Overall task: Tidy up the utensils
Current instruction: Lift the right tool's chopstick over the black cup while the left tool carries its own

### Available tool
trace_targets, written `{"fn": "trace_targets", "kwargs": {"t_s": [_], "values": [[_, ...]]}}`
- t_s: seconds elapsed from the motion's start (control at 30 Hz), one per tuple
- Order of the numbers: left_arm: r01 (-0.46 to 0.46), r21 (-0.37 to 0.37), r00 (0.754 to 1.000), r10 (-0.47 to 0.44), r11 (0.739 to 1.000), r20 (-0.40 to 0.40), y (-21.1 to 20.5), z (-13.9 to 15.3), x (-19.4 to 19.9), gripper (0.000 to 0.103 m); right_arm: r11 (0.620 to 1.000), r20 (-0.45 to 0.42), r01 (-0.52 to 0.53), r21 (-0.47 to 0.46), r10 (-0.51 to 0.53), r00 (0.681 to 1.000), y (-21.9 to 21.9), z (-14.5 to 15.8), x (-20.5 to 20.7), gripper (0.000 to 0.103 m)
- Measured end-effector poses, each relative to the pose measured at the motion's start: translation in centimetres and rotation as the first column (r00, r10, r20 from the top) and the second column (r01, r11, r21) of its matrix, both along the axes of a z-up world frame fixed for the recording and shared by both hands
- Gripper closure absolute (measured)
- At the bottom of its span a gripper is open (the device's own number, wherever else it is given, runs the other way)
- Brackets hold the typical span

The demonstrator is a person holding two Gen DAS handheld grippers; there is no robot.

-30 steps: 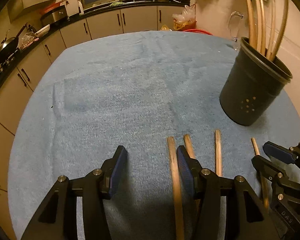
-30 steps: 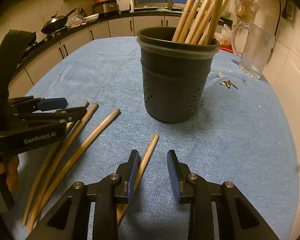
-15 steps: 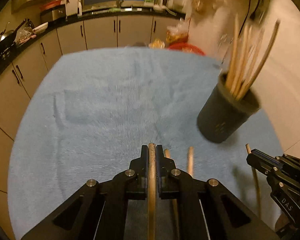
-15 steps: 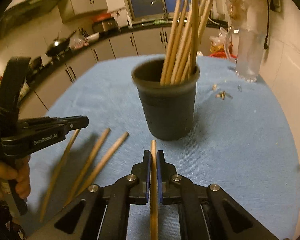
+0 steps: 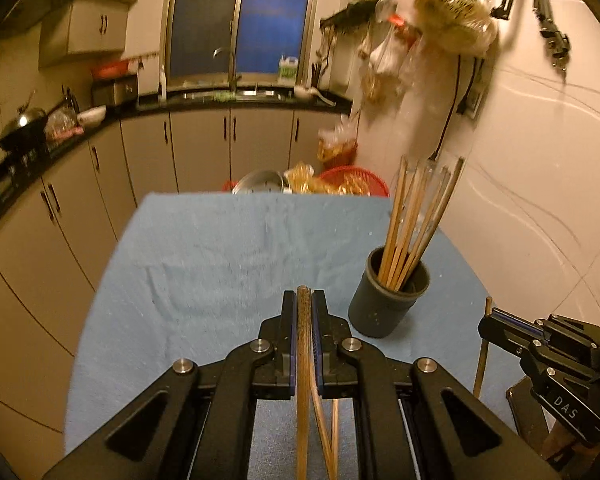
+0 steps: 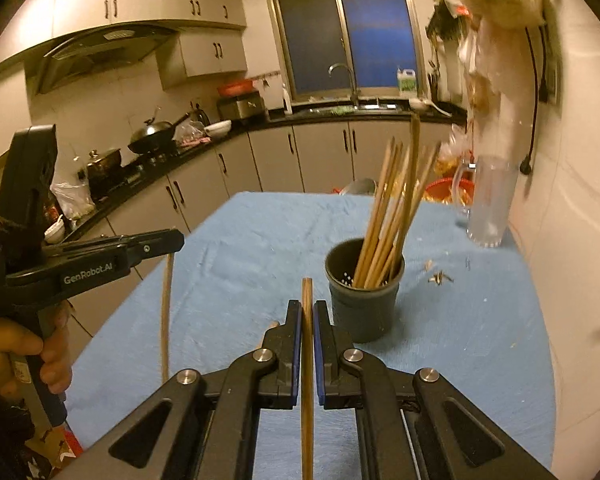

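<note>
Left gripper (image 5: 303, 312): clamped on one chopstick (image 5: 302, 360).
Right gripper (image 6: 307, 320): clamped on another chopstick (image 6: 307, 360).
Holder (image 6: 363, 300): ahead, slightly right — bundle inside.
Tip: carry each stick over the holder's rim, tilt upright, release individually.

Dim warm light, fisheye-bent edges w/ black corners, blurry.

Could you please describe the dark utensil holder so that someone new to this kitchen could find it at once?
Start at the blue towel-covered table. Toward its far right side, nearer than the clear glass mug, stands the dark utensil holder. It is the only dark round cup there, upright and bristling with wooden chopsticks.
</note>
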State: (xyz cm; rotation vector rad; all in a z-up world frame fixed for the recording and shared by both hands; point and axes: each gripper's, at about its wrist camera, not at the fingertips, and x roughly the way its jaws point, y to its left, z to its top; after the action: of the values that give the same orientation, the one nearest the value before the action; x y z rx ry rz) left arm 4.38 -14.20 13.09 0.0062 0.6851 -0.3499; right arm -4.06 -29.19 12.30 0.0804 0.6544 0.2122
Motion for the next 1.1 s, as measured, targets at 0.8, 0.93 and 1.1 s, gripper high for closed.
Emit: {"fn": "trace_targets", "kwargs": {"t_s": [0.8, 0.93, 1.1], "values": [[-0.055, 0.058, 0.981, 0.043, 0.997, 0.191, -0.8, 4.5, -1.5, 0.096, 1.0, 0.097, 0.005, -0.009, -0.004, 0.995, -0.4, 4.8, -1.8, 0.097], [-0.056, 0.058, 0.977, 0.043, 0.997, 0.21, -1.0, 5.3, -1.5, 0.096, 1.0, 0.11, 0.003, -0.012, -0.002, 0.994, -0.5, 5.7, -1.8, 0.097], [-0.058, 0.052, 0.972, 0.045, 0.997, 0.231, -1.1, 6.5, -1.2, 0.096, 1.0, 0.126, 0.004, -0.016, -0.001, 0.992, -0.8, 7.1, -1.7, 0.097]]}}
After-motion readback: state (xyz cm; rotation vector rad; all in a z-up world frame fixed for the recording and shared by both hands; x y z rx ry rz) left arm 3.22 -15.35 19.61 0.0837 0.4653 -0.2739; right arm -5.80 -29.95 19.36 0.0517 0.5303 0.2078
